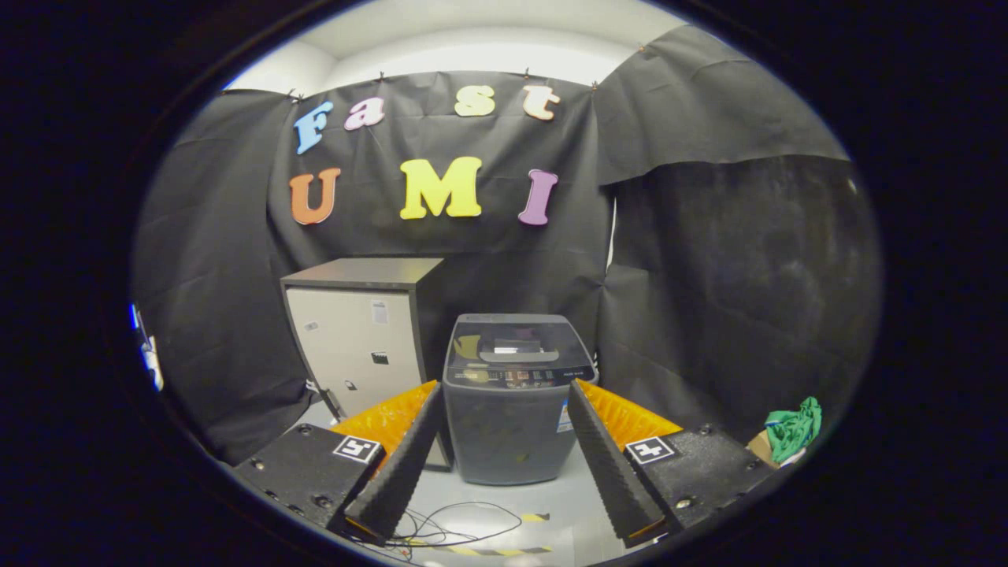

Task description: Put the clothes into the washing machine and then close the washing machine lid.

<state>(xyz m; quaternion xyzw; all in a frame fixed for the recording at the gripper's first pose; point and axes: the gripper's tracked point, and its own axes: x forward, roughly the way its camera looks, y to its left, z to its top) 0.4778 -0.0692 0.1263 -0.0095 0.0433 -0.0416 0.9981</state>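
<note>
Booth floor (504, 492): pale and smooth, with open room between the fingers and the machine's front.
Grey-and-cream metal cabinet (358, 339): stands just beside the machine on its left side, its corner near the machine's edge; little room to swing in from there.
Dark grey top-loading washing machine (510, 402): upright on the floor, beyond the fingers and framed between them; clear space to its right.
Washing machine lid (516, 342): dark, glossy, lying flat and shut on top.
Crumpled green cloth (794, 429): heaped on a brown cardboard piece (760, 447), well to the right of the machine and outside it.
Gripper (504, 449): fingers wide apart, holding nothing, pointed at the machine.
Thin black cables (457, 528): looped on the floor just ahead of the fingertips, beside yellow-black striped tape (535, 517); a snag risk at low height.
Stage: with the green cloth out and the lid down, the loading looks unfinished; whether other clothes sit inside is hidden.
Doing it well: I judge the right side gives the freest path; pinch the cloth deep in its bulk so no tail drags, and travel above the cables.
</note>
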